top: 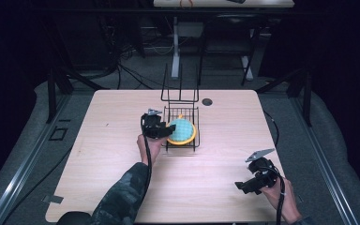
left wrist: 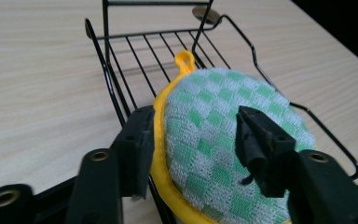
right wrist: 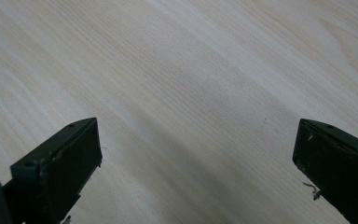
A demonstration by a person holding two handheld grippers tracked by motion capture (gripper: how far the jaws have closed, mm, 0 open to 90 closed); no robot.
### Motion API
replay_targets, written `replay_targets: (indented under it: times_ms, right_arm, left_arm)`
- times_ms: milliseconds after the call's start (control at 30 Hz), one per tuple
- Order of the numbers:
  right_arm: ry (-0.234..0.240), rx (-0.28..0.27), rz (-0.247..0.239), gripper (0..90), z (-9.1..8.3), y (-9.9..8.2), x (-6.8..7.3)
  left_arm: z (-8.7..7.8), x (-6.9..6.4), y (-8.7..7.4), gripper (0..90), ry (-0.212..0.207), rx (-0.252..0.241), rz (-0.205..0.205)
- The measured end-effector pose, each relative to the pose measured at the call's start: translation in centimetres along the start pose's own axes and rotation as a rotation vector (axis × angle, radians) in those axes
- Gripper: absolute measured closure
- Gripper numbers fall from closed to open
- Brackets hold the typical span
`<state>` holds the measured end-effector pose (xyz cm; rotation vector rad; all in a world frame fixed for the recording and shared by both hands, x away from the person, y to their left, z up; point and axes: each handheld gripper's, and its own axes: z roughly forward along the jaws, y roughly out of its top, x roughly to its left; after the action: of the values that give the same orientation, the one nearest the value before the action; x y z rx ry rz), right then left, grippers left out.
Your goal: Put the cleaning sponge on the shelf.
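- The left gripper (top: 165, 130) is being held at the left rim of the black wire rack (top: 193, 110), jaws parted and released around the pot holder's yellow edge, not pressing it.
- The green-checked pot holder (top: 182, 131) is lying in the rack, mid-desk (top: 112, 117), toward the far edge.
- The right gripper (top: 240, 186) is being held wide open, empty, over the desk's near right corner.

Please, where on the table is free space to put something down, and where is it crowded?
The table is bare left of the wire rack, right of it toward the far right corner, and along the near edge between the left gripper and right gripper. The rack, holding the pot holder, is crowded.
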<state>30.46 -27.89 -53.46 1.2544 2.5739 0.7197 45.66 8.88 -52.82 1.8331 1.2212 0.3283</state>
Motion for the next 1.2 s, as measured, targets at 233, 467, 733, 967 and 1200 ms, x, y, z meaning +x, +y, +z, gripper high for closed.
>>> replay_targets:
  times_ms: [233,467,733,967,1200]
  right_arm:
    - [0.002,-0.002,-0.013,0.3,0.0,0.0,0.2]
    - [0.003,-0.004,-0.018,0.4,0.0,0.0,0.2]
    - [0.002,-0.006,-0.016,0.6,0.0,0.0,0.3]
    - [-0.002,-0.011,-0.014,0.7,-0.1,0.0,0.3]
    - [-0.005,-0.021,-0.005,0.7,-0.2,-0.1,0.2]
  left_arm:
    - [-0.8,0.1,0.2,31.4,0.0,-0.001,0.02]
    - [-1.6,0.8,1.0,19.6,0.038,0.029,0.054]
    - [-3.5,2.0,2.0,13.1,0.075,0.028,0.079]
    - [-5.9,2.6,2.3,4.0,0.084,0.05,0.108]
    - [-8.4,3.5,1.1,0.0,0.085,0.082,0.141]
